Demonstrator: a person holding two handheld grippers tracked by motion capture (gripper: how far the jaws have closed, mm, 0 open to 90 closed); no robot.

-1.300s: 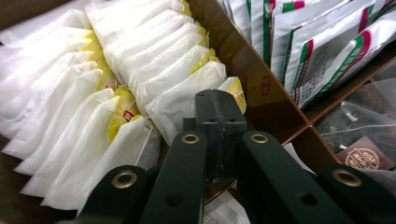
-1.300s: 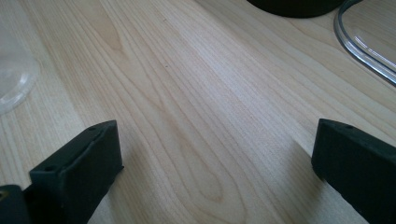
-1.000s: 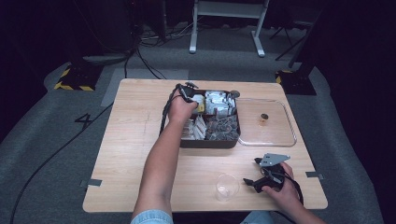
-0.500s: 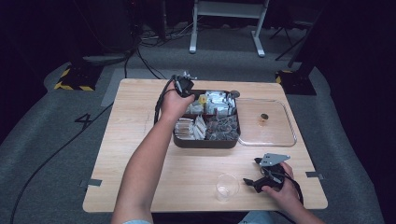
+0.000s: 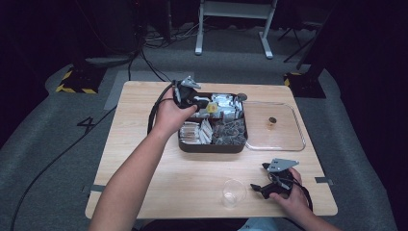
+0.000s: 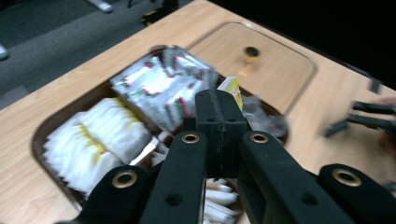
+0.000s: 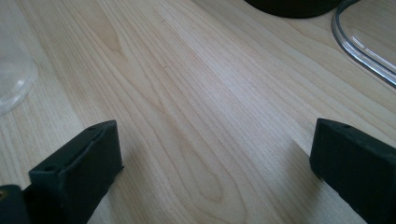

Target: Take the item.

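Note:
My left gripper (image 5: 204,103) hovers over the back left of a dark compartment tray (image 5: 211,147). Its jaws are shut on a small yellow packet (image 6: 232,87), whose tip sticks out past the left gripper (image 6: 220,107). Below lie white sachets (image 6: 98,140) and silver packets (image 6: 159,88) in the tray (image 6: 39,140). My right gripper (image 5: 262,185) rests open on the table near the front right, beside a clear plastic cup (image 5: 233,192). The right gripper (image 7: 215,163) has only bare wood between its jaws, with the cup (image 7: 14,70) off to its left.
A clear lid (image 5: 284,139) with a small knob (image 5: 272,120) lies flat just right of the tray. The lid (image 6: 275,70) also appears beyond the tray, and its rim (image 7: 369,46) is ahead of the right gripper. Cables and stand legs cover the floor behind.
My left hand has risen and drawn back from the tray's middle toward its back left, with the yellow packet in the jaws. The right gripper has stayed put.

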